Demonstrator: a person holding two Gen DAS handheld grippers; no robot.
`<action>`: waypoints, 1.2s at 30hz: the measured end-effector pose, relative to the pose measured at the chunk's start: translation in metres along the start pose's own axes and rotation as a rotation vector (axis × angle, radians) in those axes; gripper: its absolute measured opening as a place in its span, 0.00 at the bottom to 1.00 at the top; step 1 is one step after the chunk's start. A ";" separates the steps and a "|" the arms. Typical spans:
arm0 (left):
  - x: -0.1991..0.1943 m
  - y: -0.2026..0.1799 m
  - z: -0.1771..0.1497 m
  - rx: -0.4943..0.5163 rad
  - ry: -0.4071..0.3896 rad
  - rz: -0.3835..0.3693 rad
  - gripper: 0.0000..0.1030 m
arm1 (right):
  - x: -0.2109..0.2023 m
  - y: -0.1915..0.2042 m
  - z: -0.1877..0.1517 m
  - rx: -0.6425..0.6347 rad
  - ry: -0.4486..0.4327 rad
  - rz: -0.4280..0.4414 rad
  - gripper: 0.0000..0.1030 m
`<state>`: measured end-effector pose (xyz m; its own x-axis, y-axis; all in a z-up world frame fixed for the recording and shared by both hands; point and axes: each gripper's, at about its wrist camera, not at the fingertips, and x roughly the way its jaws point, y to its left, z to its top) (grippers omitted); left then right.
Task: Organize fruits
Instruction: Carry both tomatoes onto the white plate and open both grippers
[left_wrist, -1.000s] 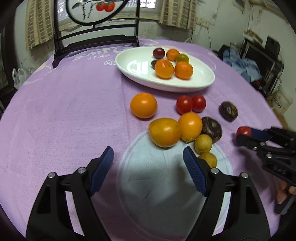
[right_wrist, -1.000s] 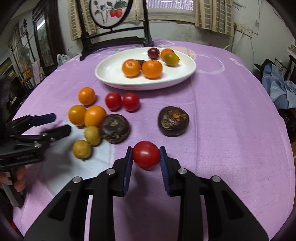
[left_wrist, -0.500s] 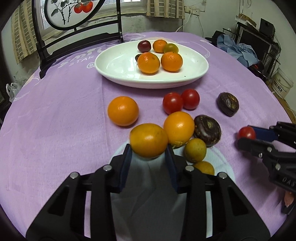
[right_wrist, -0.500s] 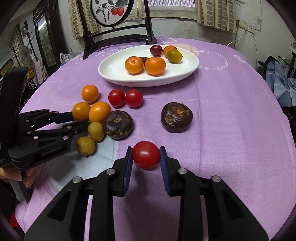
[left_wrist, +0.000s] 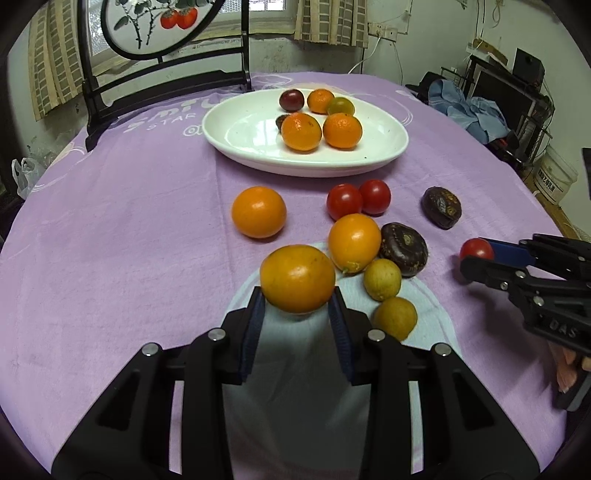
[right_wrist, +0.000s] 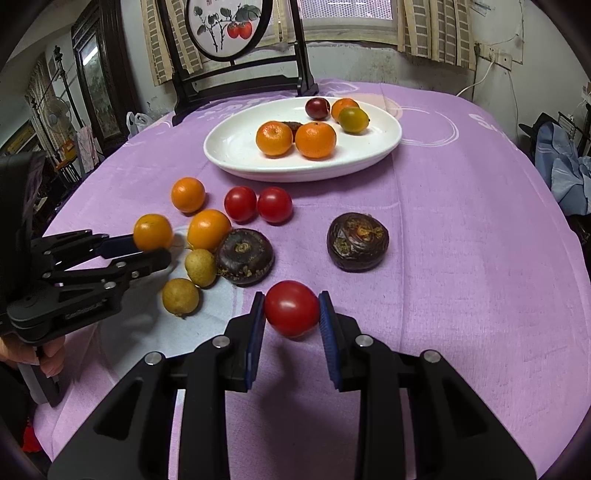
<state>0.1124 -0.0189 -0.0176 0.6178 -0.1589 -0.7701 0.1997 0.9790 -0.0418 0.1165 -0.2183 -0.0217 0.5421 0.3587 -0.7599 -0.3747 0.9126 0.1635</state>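
1. The left gripper (left_wrist: 297, 306) pinches a large orange fruit (left_wrist: 297, 278) between its blue pads; the fruit sits at the fingertips, above the pale patch of the purple tablecloth (left_wrist: 110, 240), near the table's front edge.
2. The right gripper (right_wrist: 291, 314) is pressed onto a red tomato (right_wrist: 291, 308), also toward the front edge and right of the loose pile.
3. The white plate (left_wrist: 240, 136) lies straight ahead of both grippers, toward the far edge by the chair (left_wrist: 166, 85); the loose fruit lies between. I judge the coming move is a carry forward over that pile to the plate.
4. The plate's long axis runs across the table, with its bare left half offering room.
5. Neither hand looks clearly nearer the plate.
6. The right wrist view shows the left gripper from the side, with a person's fingers (right_wrist: 51, 360) on its handle; the left view shows the right gripper's tomato only partly.
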 end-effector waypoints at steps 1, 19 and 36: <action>-0.002 0.001 -0.001 0.002 -0.003 0.001 0.35 | 0.000 -0.001 0.000 0.004 -0.004 -0.001 0.29; -0.021 0.011 0.052 -0.030 -0.057 -0.069 0.35 | -0.039 0.016 0.050 -0.040 -0.212 -0.041 0.29; 0.070 0.033 0.130 -0.154 -0.002 0.027 0.37 | 0.066 -0.021 0.124 0.056 -0.079 -0.096 0.34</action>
<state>0.2610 -0.0147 0.0094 0.6228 -0.1325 -0.7710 0.0645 0.9909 -0.1183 0.2538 -0.1897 0.0029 0.6315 0.2819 -0.7223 -0.2772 0.9521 0.1293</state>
